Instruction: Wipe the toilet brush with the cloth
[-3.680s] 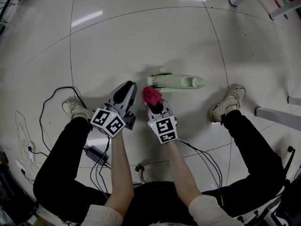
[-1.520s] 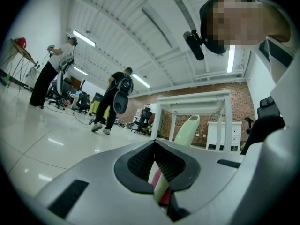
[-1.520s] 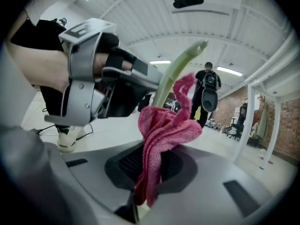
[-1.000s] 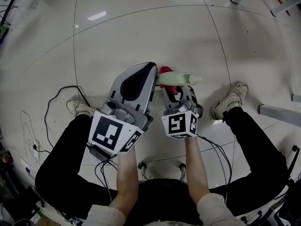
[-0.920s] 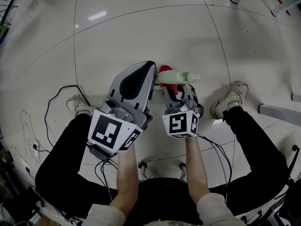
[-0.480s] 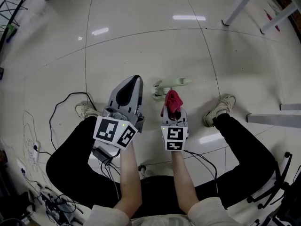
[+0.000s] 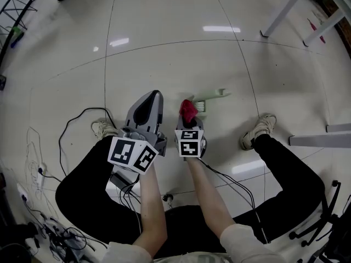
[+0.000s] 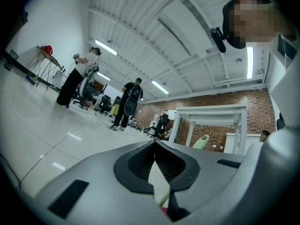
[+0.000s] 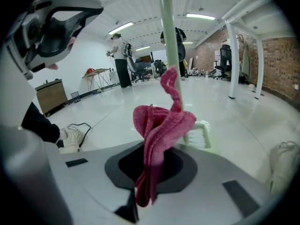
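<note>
Black trousers (image 7: 82,188), pale sneakers (image 7: 103,129), light rolled sleeves (image 7: 241,243), grey left gripper (image 7: 152,95) and right gripper (image 7: 190,120), black-and-white marker cubes (image 7: 133,153), black cables (image 7: 122,183) trailing

We find no words, brands or numbers that can be read here. The left cube (image 7: 133,154) and the right cube (image 7: 190,141) bear only black-and-white square patterns, not letters or figures.

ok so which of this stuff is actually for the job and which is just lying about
For the job:
- brush
- pink cloth, held in the right gripper's jaws

Just lying about:
- cables on the floor
- table legs
- people in the background
</note>
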Demonstrator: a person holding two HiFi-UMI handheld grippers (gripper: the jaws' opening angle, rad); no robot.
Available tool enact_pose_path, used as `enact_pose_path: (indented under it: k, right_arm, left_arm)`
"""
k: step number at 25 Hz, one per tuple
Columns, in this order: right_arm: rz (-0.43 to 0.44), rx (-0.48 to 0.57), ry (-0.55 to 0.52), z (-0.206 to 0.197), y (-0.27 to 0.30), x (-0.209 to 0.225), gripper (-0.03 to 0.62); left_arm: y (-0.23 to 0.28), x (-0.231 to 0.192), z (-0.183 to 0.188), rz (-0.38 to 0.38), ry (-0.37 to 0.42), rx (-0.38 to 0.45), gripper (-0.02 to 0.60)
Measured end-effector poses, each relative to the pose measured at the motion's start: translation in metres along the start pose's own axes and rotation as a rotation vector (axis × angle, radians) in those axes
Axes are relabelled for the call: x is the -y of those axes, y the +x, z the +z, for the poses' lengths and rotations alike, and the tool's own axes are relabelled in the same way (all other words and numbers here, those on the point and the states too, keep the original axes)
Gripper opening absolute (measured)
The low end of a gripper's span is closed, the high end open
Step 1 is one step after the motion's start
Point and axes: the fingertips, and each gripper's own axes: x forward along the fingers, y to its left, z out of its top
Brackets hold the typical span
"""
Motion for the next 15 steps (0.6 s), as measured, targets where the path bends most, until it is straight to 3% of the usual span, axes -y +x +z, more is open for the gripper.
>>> enact_pose_path:
  k: [10,15]
  right_arm:
    - [-0.021,0.144,0.019,0.054,-0.024,-0.006,0.032]
    - [-0.009,0.22,-0.043,0.099,-0.045,-0.013,0.032]
  left_arm:
    - [-0.002,-0.016,0.0,0.021,-0.036,0.013,0.005]
    - [-0.001,-0.012,0.001,0.028,0.003,-0.014,0.005]
